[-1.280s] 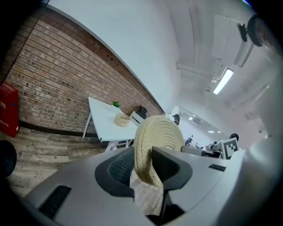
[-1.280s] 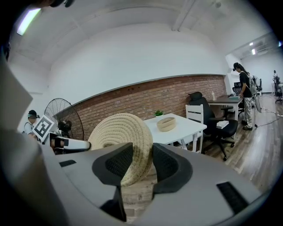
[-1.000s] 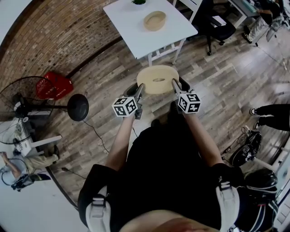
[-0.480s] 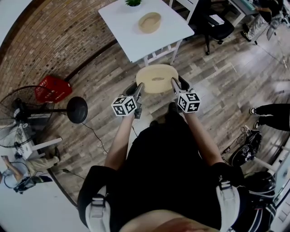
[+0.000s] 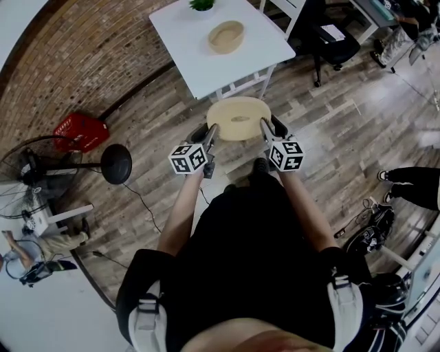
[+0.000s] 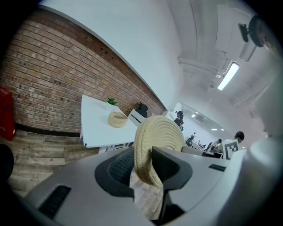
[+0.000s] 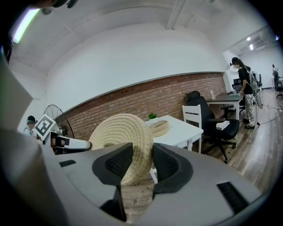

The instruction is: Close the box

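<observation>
Your left gripper [image 6: 143, 165] and right gripper [image 7: 137, 163] each have their jaws clenched on opposite rims of the round woven lid [image 5: 238, 118], over the wooden floor [image 5: 344, 117] short of the counter's near edge. The open woven box [image 5: 226, 36] sits toward the white counter's [image 5: 258, 51] far edge, by a plant [image 5: 202, 4] that is cut off. No writing is legible.
</observation>
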Action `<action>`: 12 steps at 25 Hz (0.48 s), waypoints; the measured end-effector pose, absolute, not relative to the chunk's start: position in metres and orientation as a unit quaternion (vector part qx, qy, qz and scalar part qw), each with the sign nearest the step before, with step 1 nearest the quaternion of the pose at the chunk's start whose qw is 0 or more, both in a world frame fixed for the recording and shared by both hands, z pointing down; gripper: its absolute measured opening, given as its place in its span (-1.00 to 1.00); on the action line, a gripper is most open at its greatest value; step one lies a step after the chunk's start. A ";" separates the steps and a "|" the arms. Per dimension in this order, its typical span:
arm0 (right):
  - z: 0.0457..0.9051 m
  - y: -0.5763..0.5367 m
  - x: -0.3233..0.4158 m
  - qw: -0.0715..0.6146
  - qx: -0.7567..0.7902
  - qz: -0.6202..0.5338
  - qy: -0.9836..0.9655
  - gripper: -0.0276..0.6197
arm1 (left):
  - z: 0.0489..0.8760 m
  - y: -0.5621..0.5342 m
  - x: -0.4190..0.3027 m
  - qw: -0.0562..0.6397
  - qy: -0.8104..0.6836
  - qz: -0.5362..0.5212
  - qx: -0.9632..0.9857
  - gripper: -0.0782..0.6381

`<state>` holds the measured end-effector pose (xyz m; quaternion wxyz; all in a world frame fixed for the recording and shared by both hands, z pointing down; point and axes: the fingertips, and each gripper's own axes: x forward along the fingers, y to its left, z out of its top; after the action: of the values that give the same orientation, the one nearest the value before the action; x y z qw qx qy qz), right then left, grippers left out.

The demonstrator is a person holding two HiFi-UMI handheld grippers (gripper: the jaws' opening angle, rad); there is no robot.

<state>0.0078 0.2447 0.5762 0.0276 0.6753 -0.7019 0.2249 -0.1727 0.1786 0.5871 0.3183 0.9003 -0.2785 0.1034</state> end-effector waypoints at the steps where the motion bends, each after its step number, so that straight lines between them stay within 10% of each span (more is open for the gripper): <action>1: 0.576 0.242 0.011 0.027 0.674 0.226 -0.703 -0.50 | 0.586 0.177 -0.170 0.318 -0.281 0.104 0.900 -0.42; 12: 0.577 0.215 0.038 0.034 0.650 0.236 -0.721 -0.50 | 0.584 0.160 -0.146 0.327 -0.310 0.100 0.887 -0.42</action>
<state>0.0382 0.2149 0.5773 0.0340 0.6502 -0.7212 0.2364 -0.1463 0.1599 0.5839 0.3271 0.8870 -0.3101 0.1002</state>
